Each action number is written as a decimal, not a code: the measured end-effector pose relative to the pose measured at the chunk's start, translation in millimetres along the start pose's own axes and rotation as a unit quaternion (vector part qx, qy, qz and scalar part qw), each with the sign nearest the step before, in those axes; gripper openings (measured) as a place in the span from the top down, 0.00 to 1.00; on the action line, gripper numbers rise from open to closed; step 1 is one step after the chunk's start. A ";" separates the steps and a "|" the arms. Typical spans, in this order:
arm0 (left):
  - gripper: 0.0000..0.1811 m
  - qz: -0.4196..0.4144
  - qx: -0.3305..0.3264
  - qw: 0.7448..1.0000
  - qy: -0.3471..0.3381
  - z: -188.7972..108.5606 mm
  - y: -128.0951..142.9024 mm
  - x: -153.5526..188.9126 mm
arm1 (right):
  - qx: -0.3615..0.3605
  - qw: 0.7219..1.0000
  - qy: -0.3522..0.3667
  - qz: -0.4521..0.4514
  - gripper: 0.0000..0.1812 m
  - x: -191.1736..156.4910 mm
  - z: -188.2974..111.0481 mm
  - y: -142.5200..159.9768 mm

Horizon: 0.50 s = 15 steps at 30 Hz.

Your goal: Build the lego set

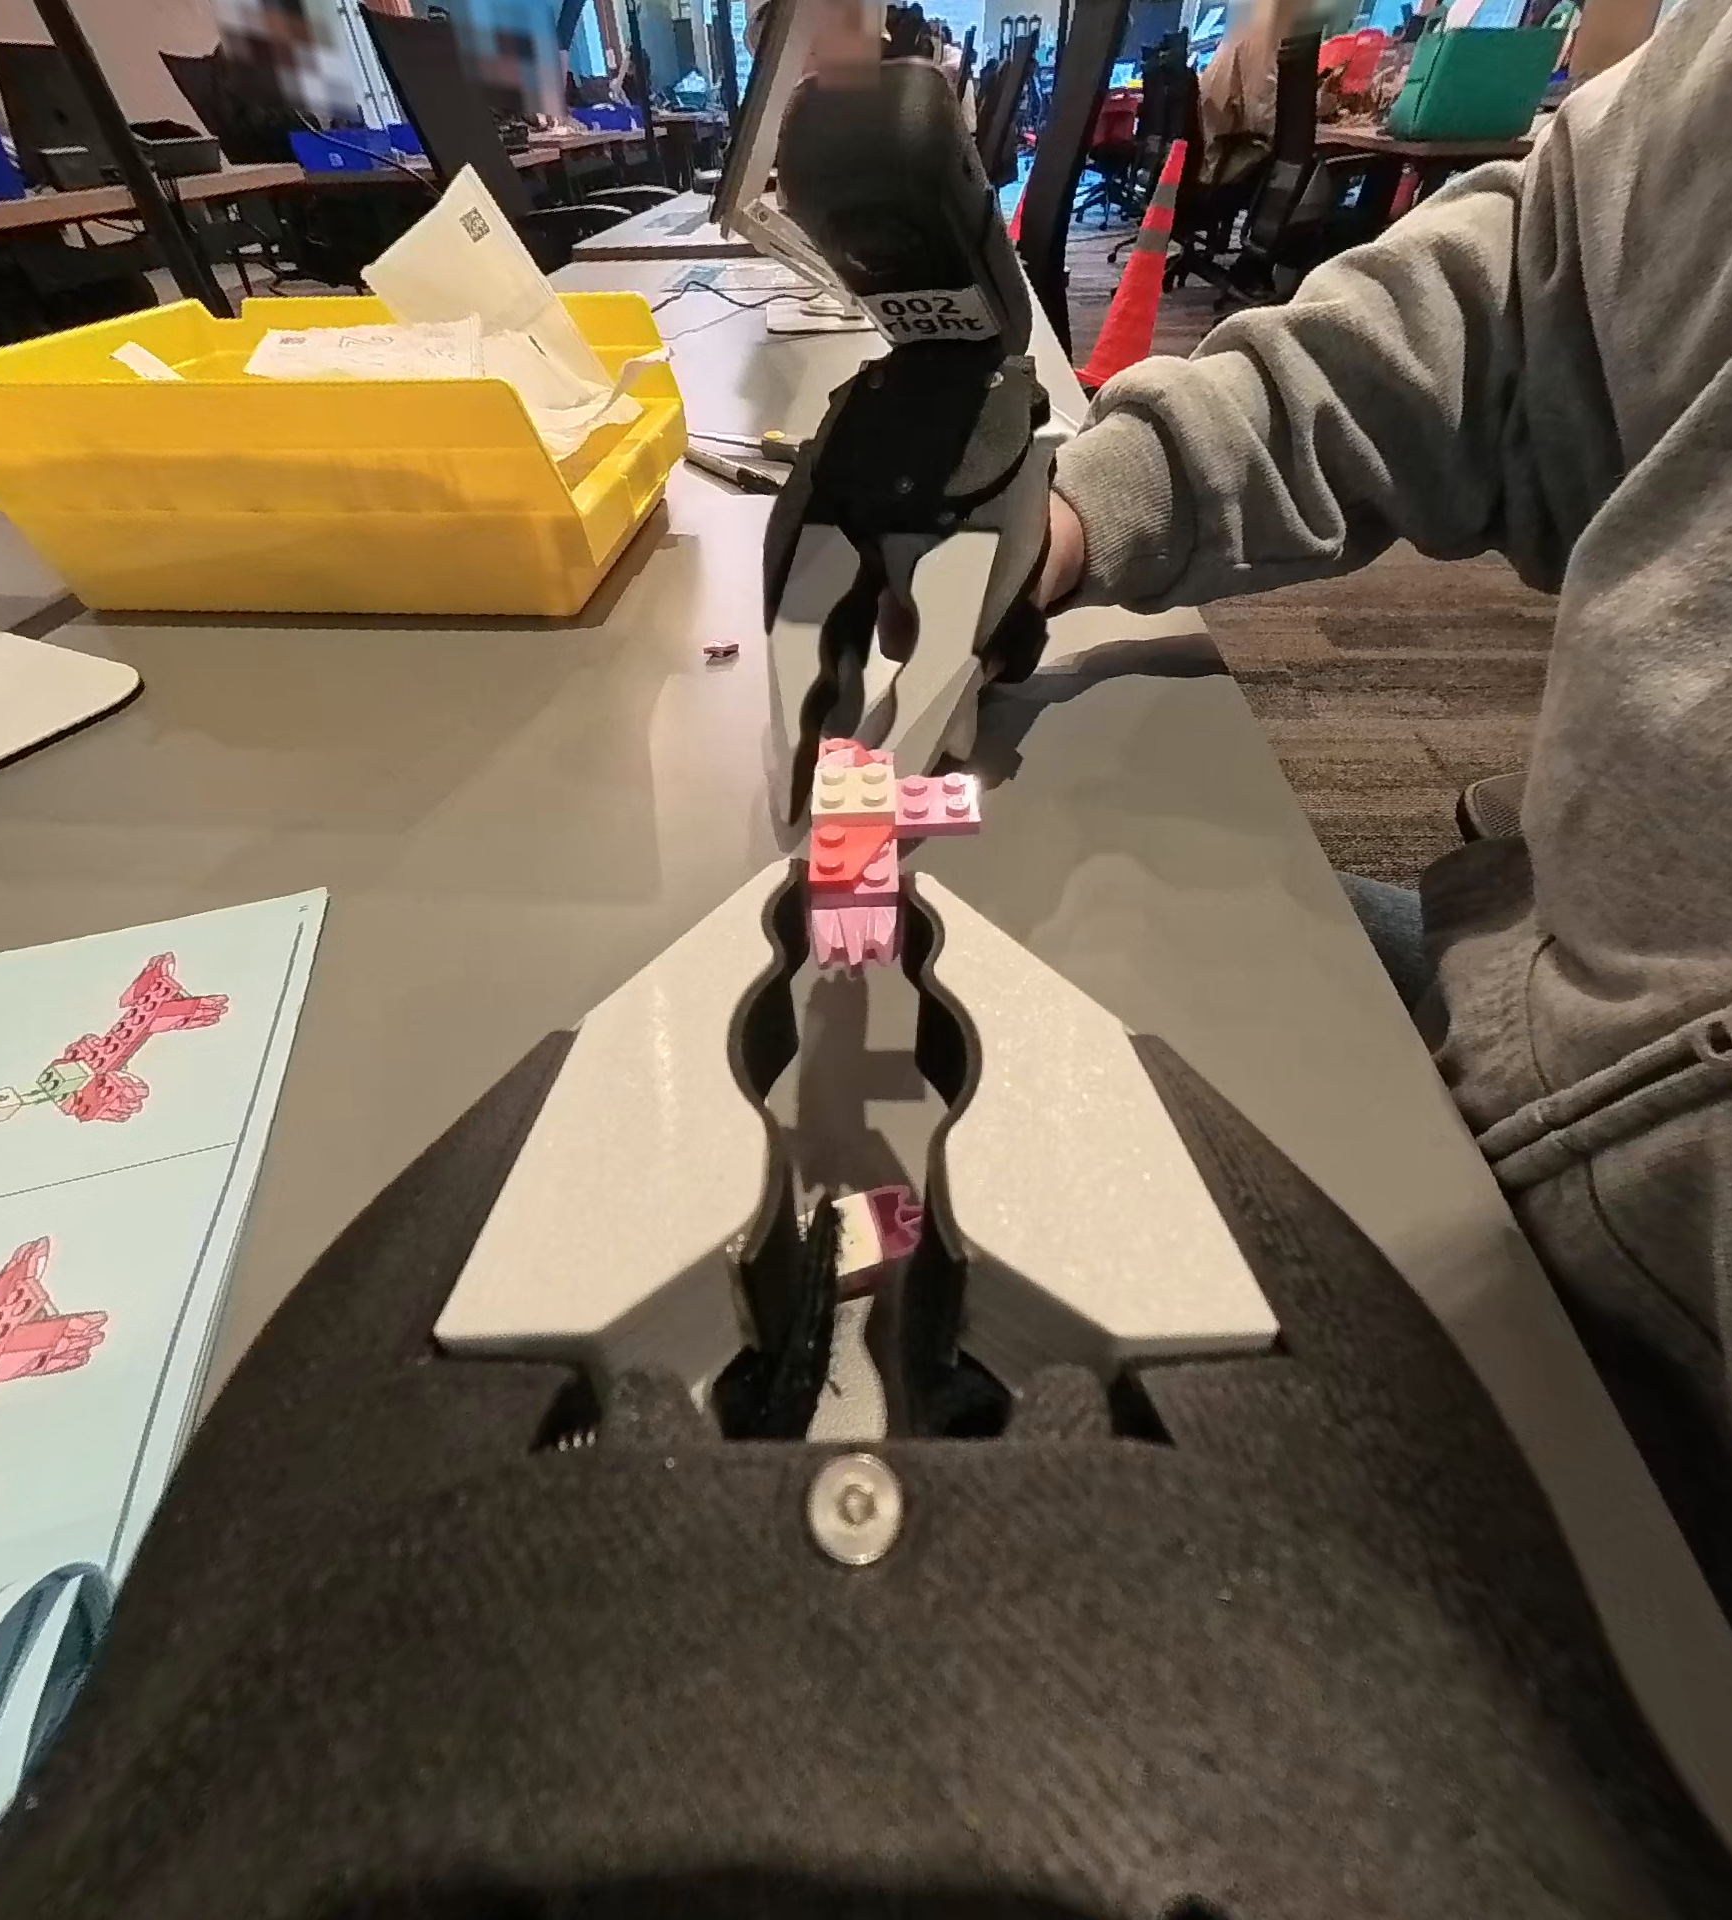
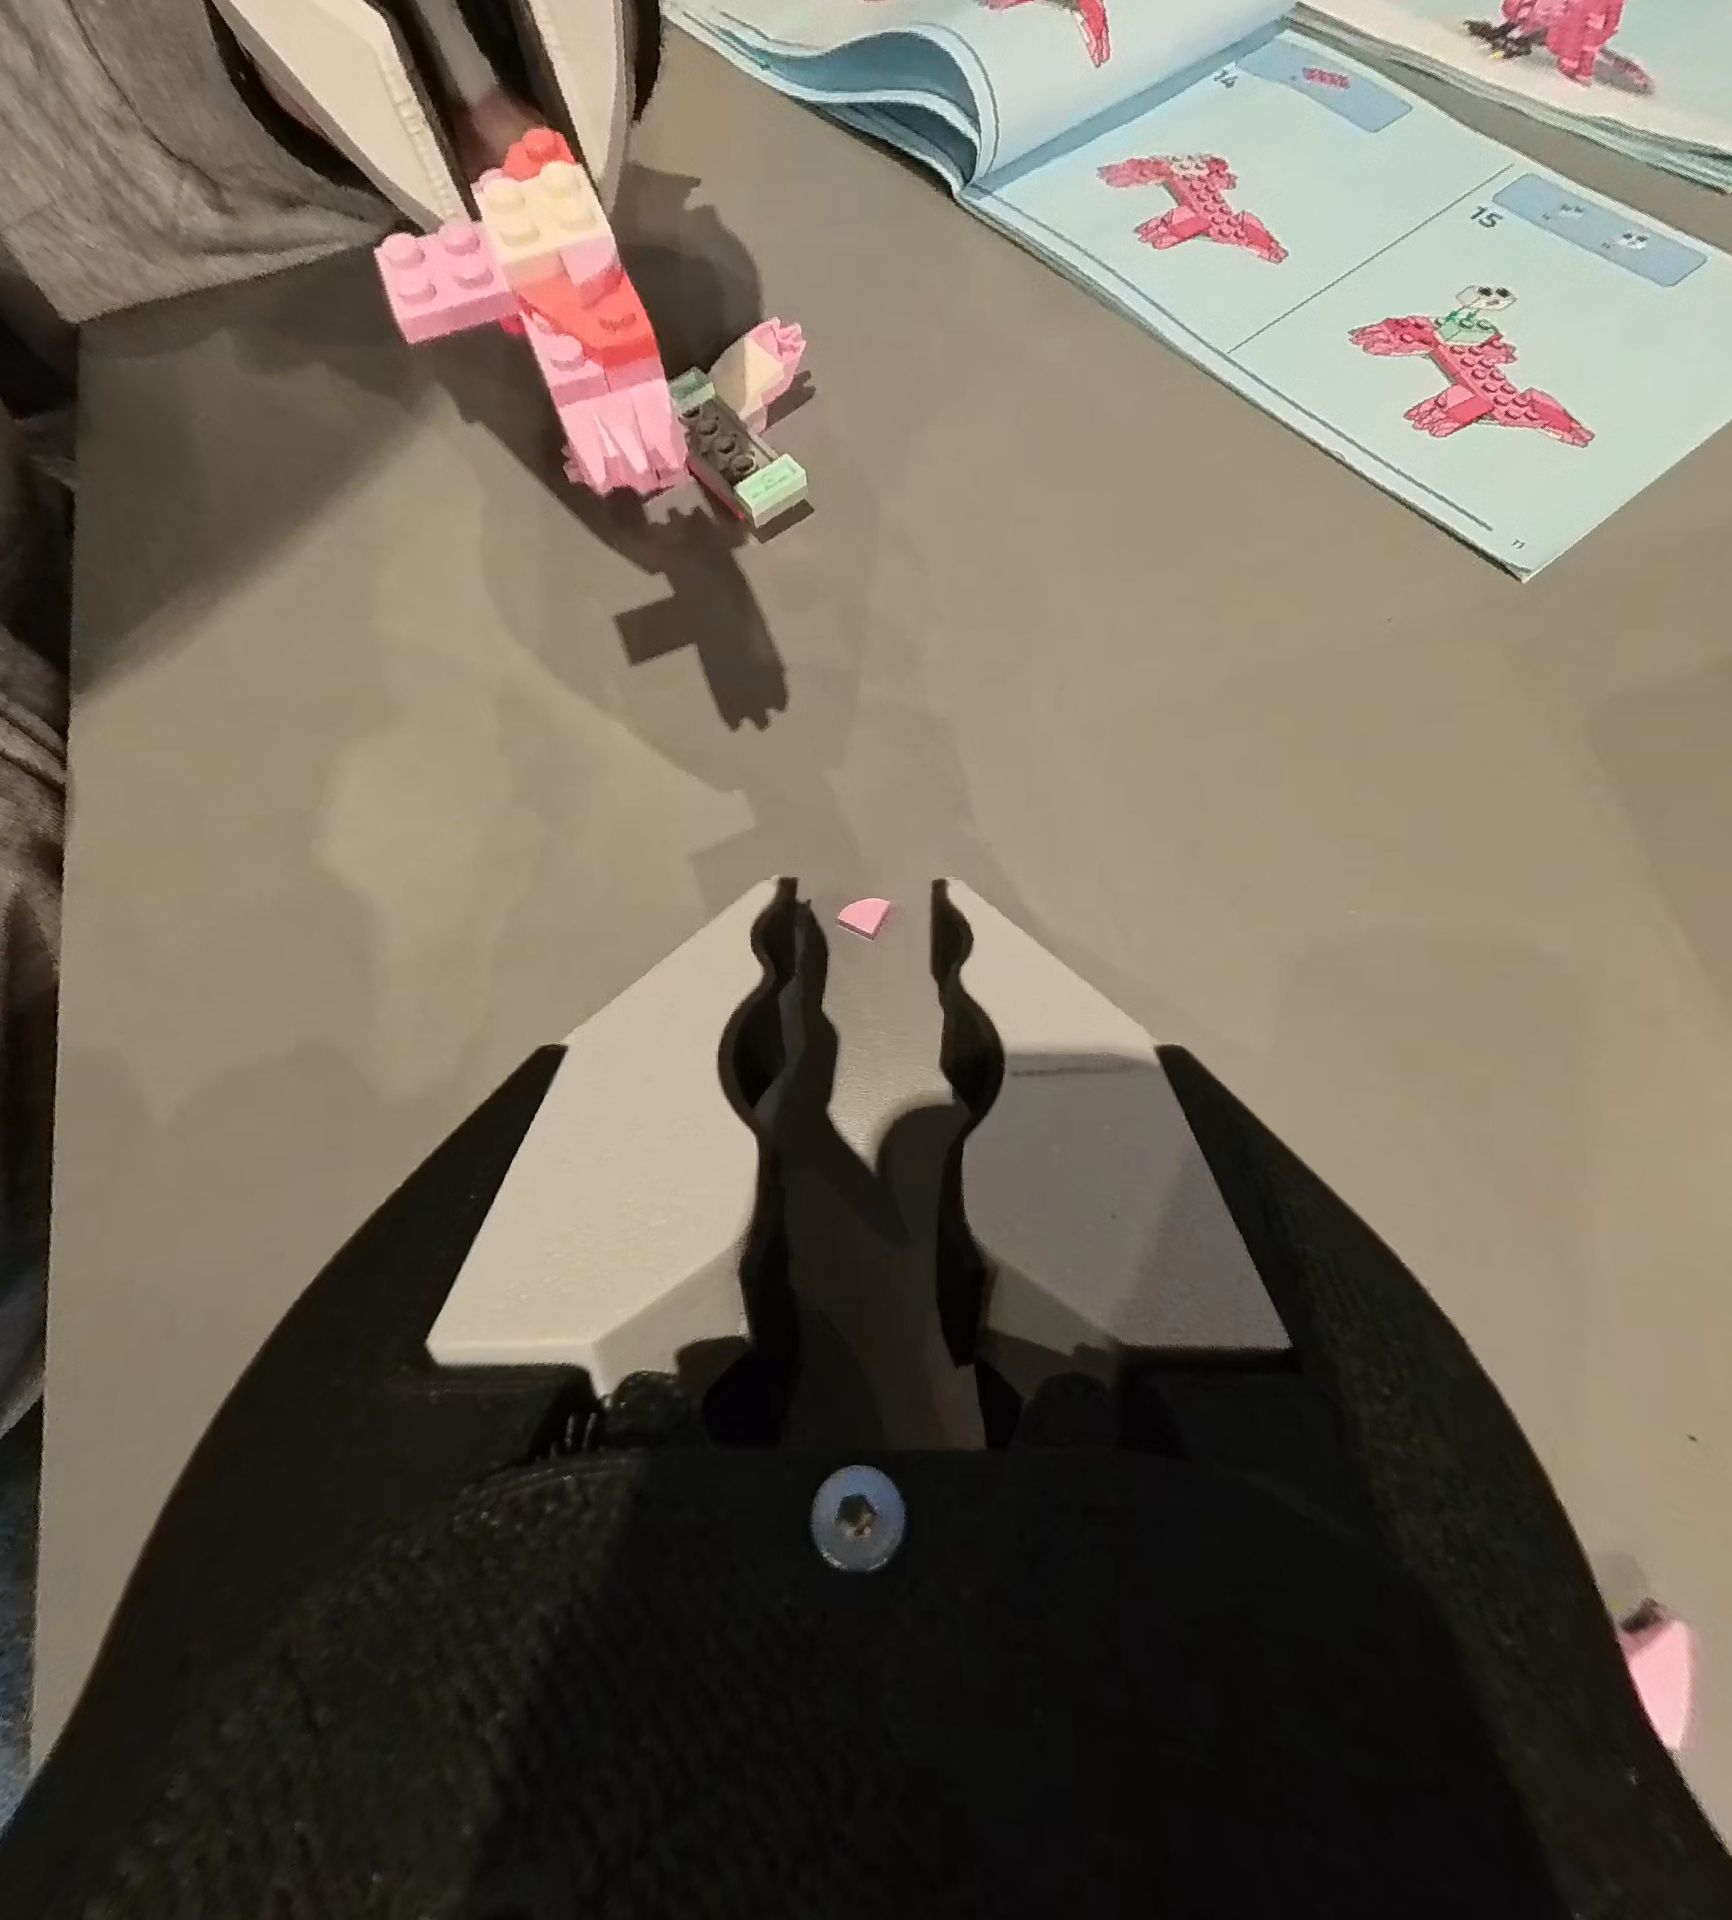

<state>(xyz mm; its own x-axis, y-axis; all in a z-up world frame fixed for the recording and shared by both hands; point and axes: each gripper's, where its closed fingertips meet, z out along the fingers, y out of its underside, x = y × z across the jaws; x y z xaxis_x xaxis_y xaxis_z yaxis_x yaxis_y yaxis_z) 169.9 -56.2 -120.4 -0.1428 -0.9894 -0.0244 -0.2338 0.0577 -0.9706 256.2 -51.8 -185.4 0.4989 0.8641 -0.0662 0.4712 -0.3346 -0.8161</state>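
The left gripper's (image 1: 851,894) fingers (image 1: 675,1039) clamp the pink lego model (image 1: 854,847) just above the grey table (image 1: 426,748). The right gripper (image 2: 860,899) hangs with fingers apart, a small pink quarter-round tile (image 2: 866,916) lying between its tips. An open instruction booklet (image 2: 1361,239) lies nearby.

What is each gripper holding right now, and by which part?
The left gripper pinches the pink lego assembly by its sides, near the coral middle above the frilled end. The right gripper is open, holding nothing.
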 end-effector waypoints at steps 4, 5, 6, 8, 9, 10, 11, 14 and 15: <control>0.91 0.001 0.002 1.000 -0.006 -0.8 -0.9 -2.3 | 0.056 0.998 0.009 0.007 0.80 -0.3 -7.2 -20.8; 0.91 0.000 0.003 1.000 -0.008 -1.3 -1.6 -2.6 | 0.070 0.998 0.006 0.005 0.80 -3.6 -8.4 -29.9; 0.91 0.000 0.005 1.000 -0.009 -1.3 -2.2 -3.0 | 0.082 0.997 0.003 -0.002 0.80 -8.0 -8.7 -39.7; 0.91 0.001 0.006 1.000 -0.007 -1.0 -2.0 -1.9 | 0.104 0.994 -0.011 -0.021 0.79 -21.3 -7.4 -61.0; 0.91 0.002 0.007 1.000 -0.005 -0.6 -2.2 -0.7 | 0.116 0.993 -0.021 -0.028 0.79 -28.6 -6.6 -71.6; 0.91 0.004 0.009 1.000 -0.001 -0.2 -2.7 1.1 | 0.127 0.991 -0.036 -0.032 0.79 -36.0 -5.6 -81.0; 0.91 0.006 0.012 1.000 0.004 0.8 -2.6 3.5 | 0.132 0.989 -0.050 -0.033 0.79 -42.4 -4.4 -88.1; 0.91 0.019 0.023 0.999 0.020 1.1 -7.5 11.8 | 0.117 0.989 -0.078 -0.050 0.80 -55.1 0.9 -94.5; 0.91 0.023 0.026 0.999 0.021 1.4 -8.5 13.0 | 0.111 0.989 -0.082 -0.057 0.82 -57.0 2.3 -94.5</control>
<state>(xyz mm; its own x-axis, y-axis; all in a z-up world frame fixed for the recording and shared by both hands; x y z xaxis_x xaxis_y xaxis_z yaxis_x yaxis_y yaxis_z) 171.3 -69.8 -112.9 -0.1918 -0.9796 -0.0595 -0.1765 0.0940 -0.9798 181.5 -68.5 -105.8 0.3191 0.9467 -0.0435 0.3380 -0.1566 -0.9280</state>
